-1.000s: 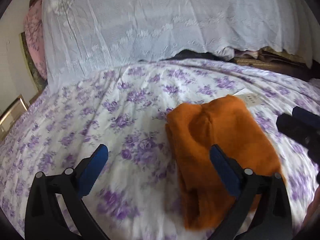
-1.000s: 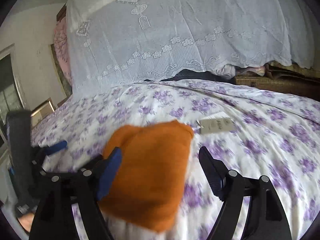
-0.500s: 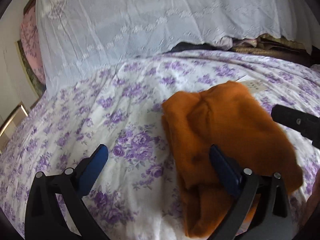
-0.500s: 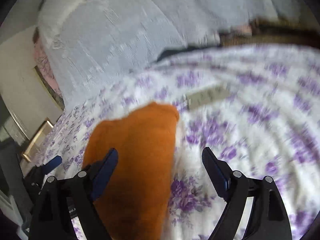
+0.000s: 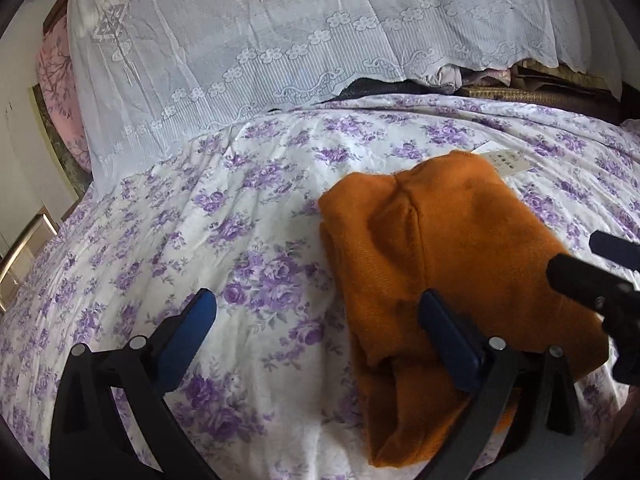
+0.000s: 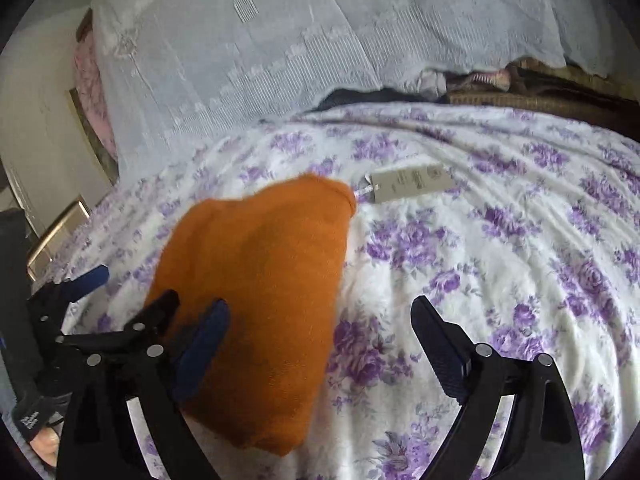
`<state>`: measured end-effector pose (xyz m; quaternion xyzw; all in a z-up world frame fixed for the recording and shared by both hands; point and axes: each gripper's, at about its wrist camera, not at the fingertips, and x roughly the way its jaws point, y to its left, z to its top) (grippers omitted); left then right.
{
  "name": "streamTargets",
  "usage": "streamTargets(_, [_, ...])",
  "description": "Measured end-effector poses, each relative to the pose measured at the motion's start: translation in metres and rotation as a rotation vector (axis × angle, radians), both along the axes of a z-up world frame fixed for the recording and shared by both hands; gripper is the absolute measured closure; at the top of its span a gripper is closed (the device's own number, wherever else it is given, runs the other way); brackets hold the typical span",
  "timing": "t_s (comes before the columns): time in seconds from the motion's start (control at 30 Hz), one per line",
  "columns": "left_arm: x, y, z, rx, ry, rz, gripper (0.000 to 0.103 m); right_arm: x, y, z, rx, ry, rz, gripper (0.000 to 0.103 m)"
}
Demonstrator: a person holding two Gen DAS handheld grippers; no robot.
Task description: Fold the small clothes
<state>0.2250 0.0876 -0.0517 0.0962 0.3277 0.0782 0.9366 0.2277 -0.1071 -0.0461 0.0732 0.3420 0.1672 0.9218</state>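
A folded orange garment (image 5: 440,248) lies on the purple-flowered sheet (image 5: 240,220), with a grey paper tag (image 5: 506,160) at its far corner. My left gripper (image 5: 316,304) is open just above the sheet; its right finger hangs over the garment's near left edge and nothing is pinched. My right gripper (image 6: 320,308) has its jaws opening wide. Its left finger hovers over the garment (image 6: 260,264) and its right finger over bare sheet, with neither pad pressing the cloth. The tag (image 6: 408,182) shows clearly here. Each gripper appears at the edge of the other's view.
A white lace cover (image 5: 320,40) drapes over a heap at the far side of the bed. A pink pillow (image 5: 56,80) sits at the far left, and wicker items (image 5: 520,92) at the far right. A framed edge (image 6: 60,232) lies left of the bed.
The right gripper's jaws have spread wider and it has sunk closer to the bed. The orange garment now lies flat on the sheet. The left gripper has barely shifted.
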Motion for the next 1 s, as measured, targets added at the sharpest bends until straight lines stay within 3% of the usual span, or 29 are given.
streamTargets(0.27, [-0.002, 0.001, 0.003, -0.03, -0.003, -0.025, 0.004, 0.002, -0.006, 0.004, 0.059, -0.014, 0.004, 0.011])
streamTargets(0.57, [0.002, 0.006, 0.001, -0.187, 0.068, -0.114, 0.004, 0.008, -0.014, -0.004, 0.13, 0.048, 0.0, 0.01])
streamTargets(0.87, [0.016, 0.031, -0.012, -0.539, 0.226, -0.213, 0.004, 0.017, -0.026, -0.016, 0.242, 0.143, -0.002, 0.01])
streamTargets(1.0, [0.022, 0.033, -0.02, -0.618, 0.279, -0.243, 0.004, 0.019, -0.031, -0.02, 0.289, 0.166, -0.005, 0.01])
